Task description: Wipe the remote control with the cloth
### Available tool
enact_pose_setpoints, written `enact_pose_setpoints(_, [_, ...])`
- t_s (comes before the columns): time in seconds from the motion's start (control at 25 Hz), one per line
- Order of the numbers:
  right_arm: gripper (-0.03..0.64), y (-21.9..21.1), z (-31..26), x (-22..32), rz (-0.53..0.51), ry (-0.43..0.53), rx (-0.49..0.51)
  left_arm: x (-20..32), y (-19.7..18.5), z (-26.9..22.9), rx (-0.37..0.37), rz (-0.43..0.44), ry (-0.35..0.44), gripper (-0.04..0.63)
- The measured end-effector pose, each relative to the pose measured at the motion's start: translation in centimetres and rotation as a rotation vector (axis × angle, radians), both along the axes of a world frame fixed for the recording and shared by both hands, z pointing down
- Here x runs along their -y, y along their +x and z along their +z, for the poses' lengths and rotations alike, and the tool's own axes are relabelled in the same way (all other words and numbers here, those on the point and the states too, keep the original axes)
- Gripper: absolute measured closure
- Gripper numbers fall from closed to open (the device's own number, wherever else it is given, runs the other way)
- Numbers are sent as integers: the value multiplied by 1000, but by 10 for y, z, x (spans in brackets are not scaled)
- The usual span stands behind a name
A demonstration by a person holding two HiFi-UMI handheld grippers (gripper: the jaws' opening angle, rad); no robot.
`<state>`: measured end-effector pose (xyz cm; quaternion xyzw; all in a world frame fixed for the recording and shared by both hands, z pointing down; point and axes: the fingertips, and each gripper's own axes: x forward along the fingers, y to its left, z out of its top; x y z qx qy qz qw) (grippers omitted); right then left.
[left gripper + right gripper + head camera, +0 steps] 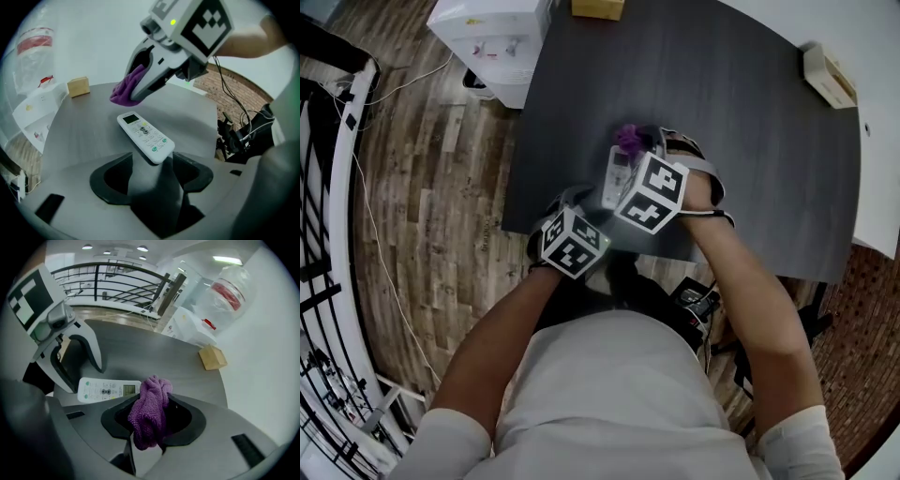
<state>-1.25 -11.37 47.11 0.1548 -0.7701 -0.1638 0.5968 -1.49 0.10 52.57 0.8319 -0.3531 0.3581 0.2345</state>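
A white remote control (144, 136) lies face up on the dark table (750, 159), near its front edge. My left gripper (152, 161) stands open around the remote's near end, with a gap on each side of it. My right gripper (152, 404) is shut on a bunched purple cloth (150, 411). In the left gripper view it hangs tilted a little above the remote's far end, the purple cloth (126, 89) sticking out of its tip. In the head view the remote (617, 173) shows between the two marker cubes, with the cloth (628, 138) at its far end.
A small cardboard box (212, 356) sits at the table's far edge. A white water dispenser (492, 37) stands on the floor beyond the table's left corner. A pale box (828, 75) lies on the white surface to the right. A railing (337, 187) runs along the left.
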Motion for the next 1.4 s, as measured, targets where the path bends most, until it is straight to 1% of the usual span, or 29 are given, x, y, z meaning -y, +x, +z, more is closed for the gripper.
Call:
enact_pose_setpoints(0.16, [486,-12,18,-8,-110,50,-96,2,0,1,11,31,11,327])
enact_pose_setpoints(0.36, [486,-14,19,-21,-164,90,-133,1,0,2,22,47,12,331])
enact_pose_setpoints(0.48, [488,-13,21,-32,-176,77,-141,1,1,2,23,50,6,331])
enact_pose_setpoints(0.6, [488,-15,23,-46,-192,31,-137,2,0,2,23,54,11,331])
enact_pose_setpoints(0.68, [488,-15,23,-49,-182,6,-129,2,0,2,24,52,10,331])
enact_pose_setpoints(0.88, [488,-13,22,-51,-114,-85,-80,2,1,2,25,46,2,331])
enact_pose_setpoints(1.04, [488,-10,21,-57,-61,-163,-19,2,2,2,28,49,-1,331])
enact_pose_setpoints(1.16, [488,-10,16,-63,-45,-207,29,2,1,2,25,41,-2,331])
enact_pose_setpoints(1.2, [488,-10,12,-63,-37,-212,50,3,0,2,20,30,-2,332])
enact_pose_setpoints(1.28, [488,-9,3,-58,-12,-198,89,6,-2,1,10,4,-1,364])
enact_pose_setpoints(1.32, [488,-8,1,-55,-9,-180,95,7,-4,1,6,-4,-1,374])
enact_pose_setpoints(1.4, [488,-8,3,-55,-42,-146,67,8,-5,1,1,-12,2,376])
